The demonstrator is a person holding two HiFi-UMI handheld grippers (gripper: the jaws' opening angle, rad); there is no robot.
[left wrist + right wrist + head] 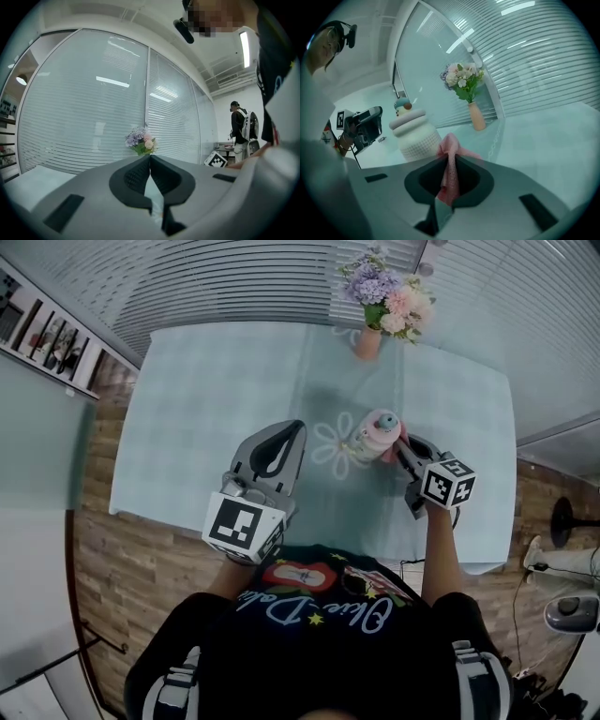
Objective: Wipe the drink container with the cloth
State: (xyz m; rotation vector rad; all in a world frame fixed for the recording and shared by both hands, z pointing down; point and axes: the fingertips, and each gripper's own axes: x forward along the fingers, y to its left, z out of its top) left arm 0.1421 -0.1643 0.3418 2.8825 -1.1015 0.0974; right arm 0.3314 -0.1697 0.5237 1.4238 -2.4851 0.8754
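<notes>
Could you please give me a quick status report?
Left hand-held gripper shut, empty. Right hand-held gripper shut on pink cloth. White snowman-shaped drink container upright, close beside cloth. Flower vase at far edge, clear.

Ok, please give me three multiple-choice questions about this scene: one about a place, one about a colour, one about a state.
1. Where does the flower vase stand?
A. at the far edge of the table
B. on the floor
C. on a shelf

2. What colour is the cloth?
A. blue
B. pink
C. black

3. How is the left gripper?
A. shut on the cloth
B. wide open
C. shut, with nothing in it

Answers:
1. A, the vase is by the blinds, beyond the bottle.
2. B, the right gripper pinches pink fabric.
3. C, its fingers meet at the tips with nothing between them.
</notes>
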